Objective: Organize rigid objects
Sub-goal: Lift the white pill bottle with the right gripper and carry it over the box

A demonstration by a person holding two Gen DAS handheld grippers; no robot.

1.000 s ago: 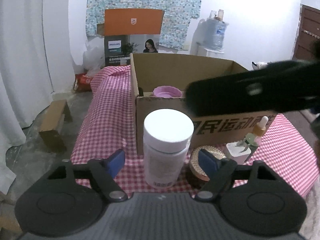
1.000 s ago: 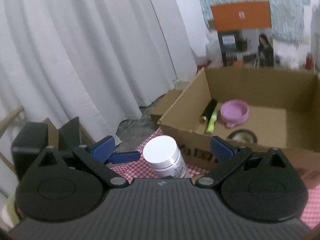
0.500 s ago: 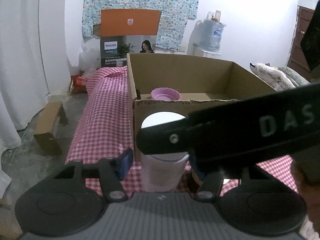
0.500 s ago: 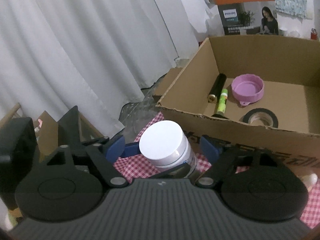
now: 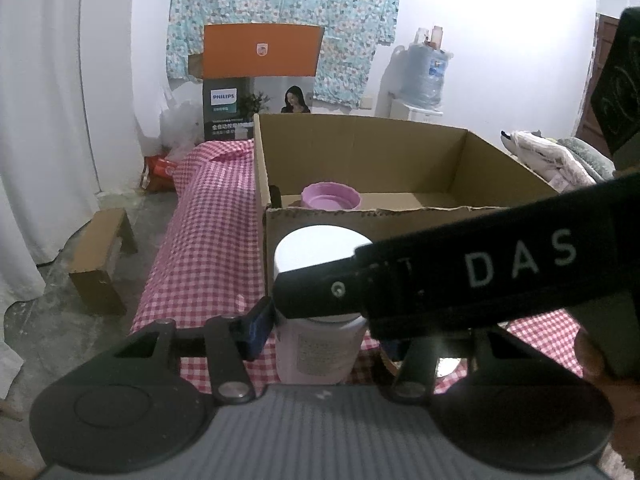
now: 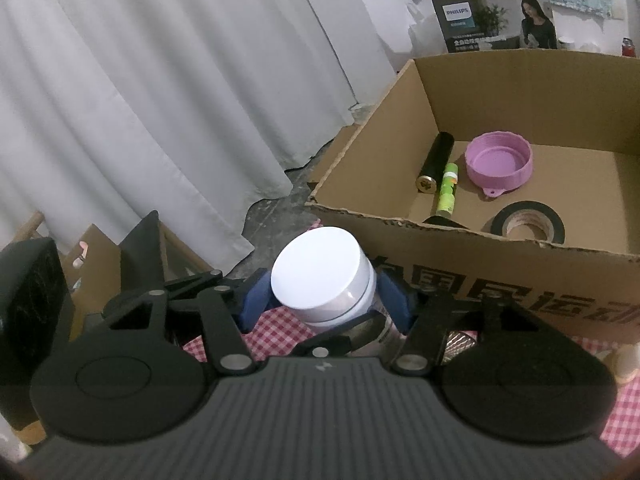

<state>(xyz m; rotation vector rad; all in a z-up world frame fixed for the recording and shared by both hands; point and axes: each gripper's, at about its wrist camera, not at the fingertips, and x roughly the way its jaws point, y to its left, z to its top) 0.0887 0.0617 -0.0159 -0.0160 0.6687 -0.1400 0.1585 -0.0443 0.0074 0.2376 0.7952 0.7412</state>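
A white-capped bottle (image 5: 316, 344) stands on the red checked cloth just in front of the open cardboard box (image 5: 400, 220). My left gripper (image 5: 324, 336) is closing on the bottle's body: its left pad (image 5: 260, 328) touches the side, and the other pad is hidden. My right gripper (image 6: 324, 300) comes in from above, its jaws closing with both blue pads against the white cap (image 6: 320, 276). Its black arm (image 5: 480, 276) crosses the left wrist view. The box (image 6: 480, 248) holds a purple lid (image 6: 500, 160), a black cylinder (image 6: 436, 156), a green tube (image 6: 448, 192) and a tape roll (image 6: 528, 224).
A small dropper bottle's top (image 6: 624, 364) shows at the right on the cloth, next to a shiny round item (image 6: 460, 344) behind the finger. White curtains (image 6: 160, 100) hang left of the table. A low cardboard stool (image 5: 100, 256) sits on the floor. A thumb (image 5: 592, 352) holds the right gripper.
The right gripper came down and in over the bottle, and its jaws narrowed onto the cap. The left jaws narrowed onto the bottle's body. The bottle stayed in place.
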